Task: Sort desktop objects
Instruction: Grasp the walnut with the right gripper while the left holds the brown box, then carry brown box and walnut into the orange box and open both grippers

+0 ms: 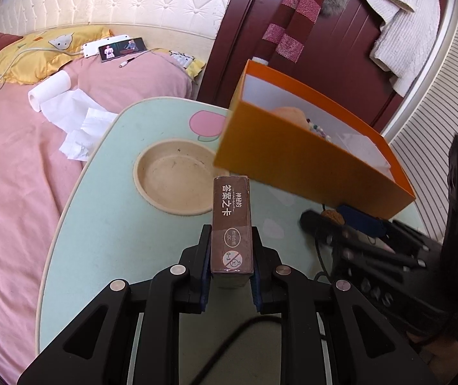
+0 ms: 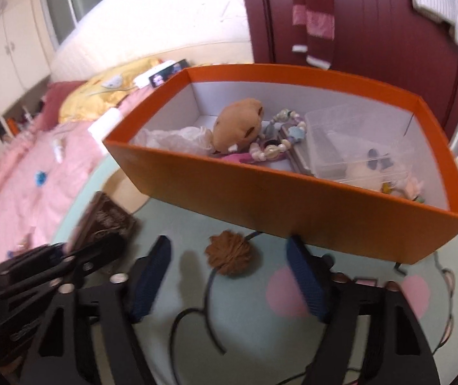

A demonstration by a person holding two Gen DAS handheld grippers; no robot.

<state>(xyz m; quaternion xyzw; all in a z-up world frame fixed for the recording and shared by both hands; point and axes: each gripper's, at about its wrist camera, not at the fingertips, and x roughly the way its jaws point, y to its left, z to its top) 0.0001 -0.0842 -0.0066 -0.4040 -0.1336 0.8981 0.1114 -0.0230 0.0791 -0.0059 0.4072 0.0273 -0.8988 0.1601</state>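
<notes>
Pale-green bedside table (image 1: 107, 224): my left gripper (image 1: 231, 256) clamps a brown card box (image 1: 231, 224); my right gripper (image 2: 229, 269) straddles, untouched, a brown walnut-like ball (image 2: 229, 252) beside the orange cardboard box (image 2: 293, 192).

We saw a bed (image 1: 20, 176) under a pink cover, with a yellow pillow (image 1: 36, 51) against a cream quilted headboard (image 1: 132, 3). Behind it stood a dark red door (image 2: 373, 22) hung with a striped scarf (image 1: 293, 16). Daylight came through a window (image 2: 68, 3) beside pale cupboards (image 2: 7, 51).

Bright daylight, fisheye-bent edges; right view blurred, perhaps by motion.
</notes>
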